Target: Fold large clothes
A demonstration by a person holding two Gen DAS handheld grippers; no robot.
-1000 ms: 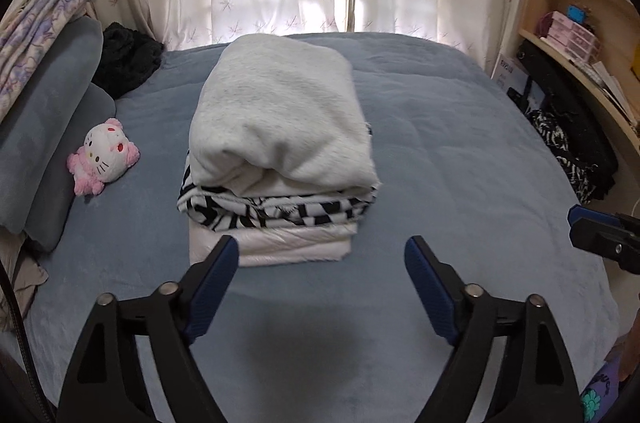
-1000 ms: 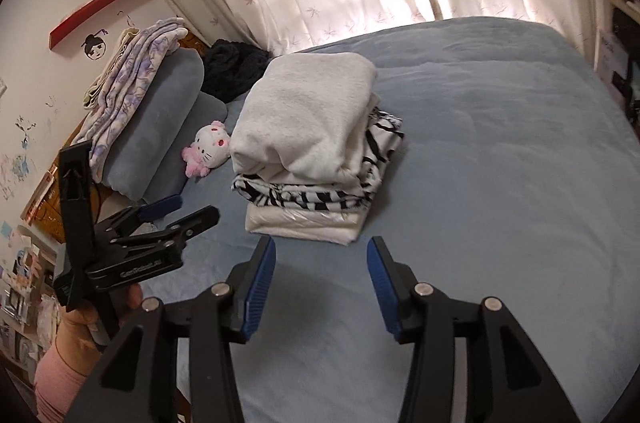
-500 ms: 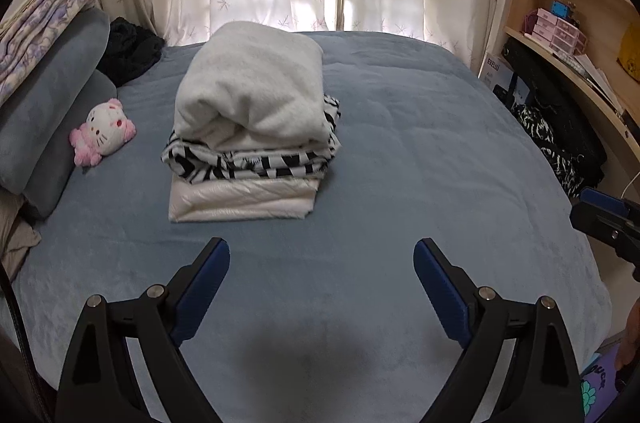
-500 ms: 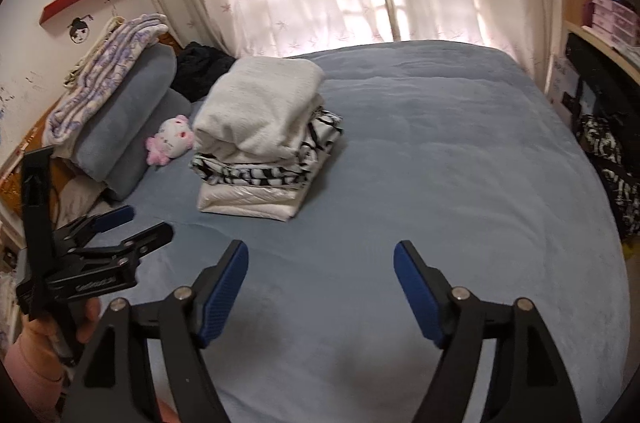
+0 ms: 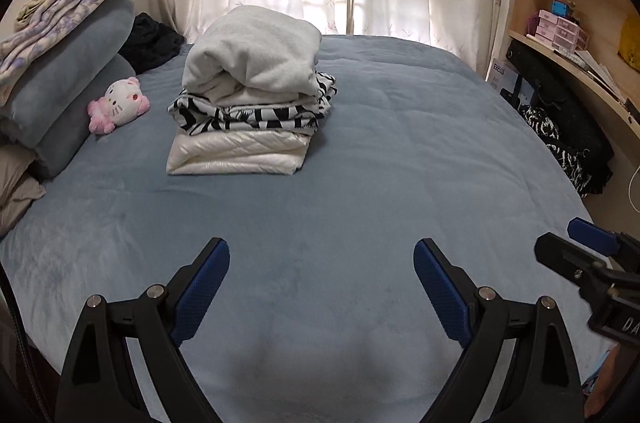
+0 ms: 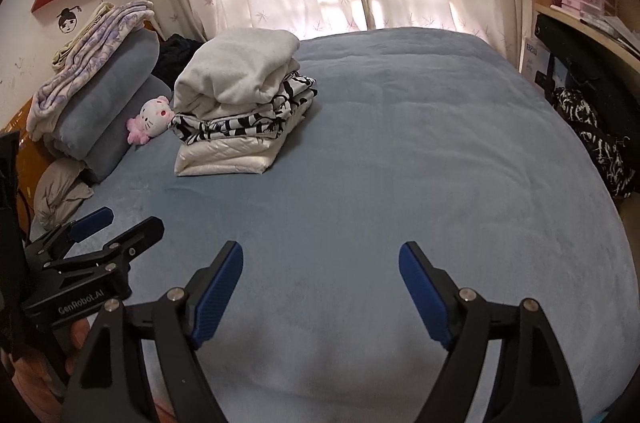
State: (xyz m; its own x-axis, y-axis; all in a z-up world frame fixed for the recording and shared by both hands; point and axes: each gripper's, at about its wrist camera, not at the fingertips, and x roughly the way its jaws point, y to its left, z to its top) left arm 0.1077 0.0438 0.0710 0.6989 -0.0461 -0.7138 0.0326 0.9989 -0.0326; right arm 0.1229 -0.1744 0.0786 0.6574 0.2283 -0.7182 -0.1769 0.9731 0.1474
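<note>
A stack of three folded clothes (image 5: 248,103) sits on the blue bed (image 5: 360,203): a grey fleece on top, a black-and-white patterned piece in the middle, a shiny white jacket at the bottom. It also shows in the right wrist view (image 6: 240,103). My left gripper (image 5: 322,255) is open and empty over the bed's near part, well short of the stack. My right gripper (image 6: 321,255) is open and empty, also well back from the stack. Each gripper shows at the edge of the other's view, the left one (image 6: 116,223) and the right one (image 5: 576,243).
Grey pillows with a folded floral blanket (image 5: 60,63) lie at the left, with a pink-and-white plush cat (image 5: 118,103) and a dark garment (image 5: 152,41) beside them. Curtains hang behind the bed. A wooden shelf unit (image 5: 580,35) and black-and-white clothes (image 5: 560,139) stand at the right.
Both grippers have pulled back from the stack toward the near edge of the bed, and their jaws have opened wider, the right one most. The stack has not moved.
</note>
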